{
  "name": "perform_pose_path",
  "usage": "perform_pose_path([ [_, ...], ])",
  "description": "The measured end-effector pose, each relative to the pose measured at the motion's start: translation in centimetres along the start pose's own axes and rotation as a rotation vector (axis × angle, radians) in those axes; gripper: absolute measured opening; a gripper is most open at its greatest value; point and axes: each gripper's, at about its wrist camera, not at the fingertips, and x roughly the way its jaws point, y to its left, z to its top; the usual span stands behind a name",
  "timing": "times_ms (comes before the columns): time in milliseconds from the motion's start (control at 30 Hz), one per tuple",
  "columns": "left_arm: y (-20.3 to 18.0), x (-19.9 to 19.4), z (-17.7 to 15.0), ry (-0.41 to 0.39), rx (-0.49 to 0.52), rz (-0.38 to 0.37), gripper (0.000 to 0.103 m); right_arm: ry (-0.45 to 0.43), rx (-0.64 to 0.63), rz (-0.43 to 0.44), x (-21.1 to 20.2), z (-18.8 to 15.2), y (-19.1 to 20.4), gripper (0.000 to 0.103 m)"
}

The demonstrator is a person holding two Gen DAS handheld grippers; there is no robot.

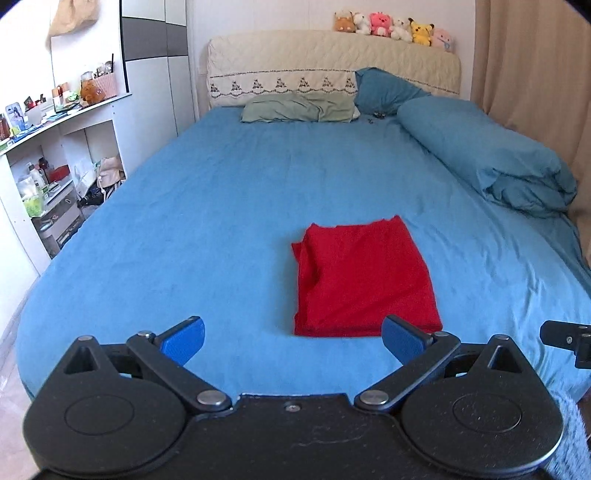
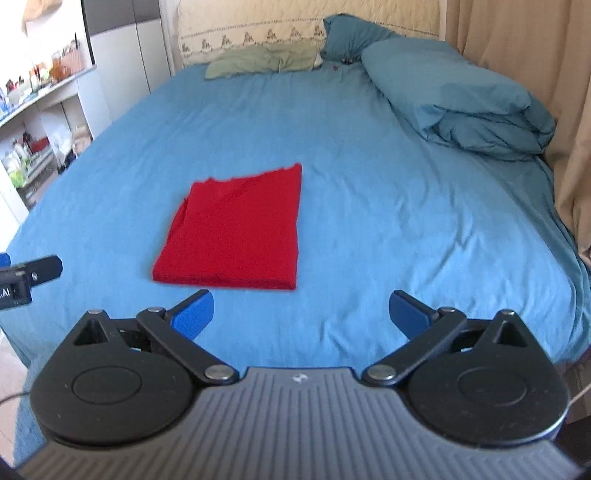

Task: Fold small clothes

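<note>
A red garment [image 1: 364,278] lies folded into a neat rectangle on the blue bed sheet [image 1: 221,206], near the foot of the bed. It also shows in the right wrist view [image 2: 236,232], left of centre. My left gripper [image 1: 293,338] is open and empty, held just short of the garment's near edge. My right gripper [image 2: 301,314] is open and empty, a little short of the garment and to its right. Part of each gripper shows at the edge of the other's view.
A rolled blue duvet [image 1: 491,155] lies along the bed's right side by a beige curtain [image 1: 535,74]. Green and blue pillows [image 1: 299,107] sit at the headboard under several plush toys [image 1: 391,26]. White shelves [image 1: 55,158] with clutter stand left of the bed.
</note>
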Motion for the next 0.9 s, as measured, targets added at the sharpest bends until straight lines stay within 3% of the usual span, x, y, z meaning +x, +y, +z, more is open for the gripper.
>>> perform_pose_path([
  [900,-1.0,-1.3,-0.3,-0.034,0.055,0.005,0.103,0.004,0.003,0.005,-0.6,-0.6,0.7,0.103],
])
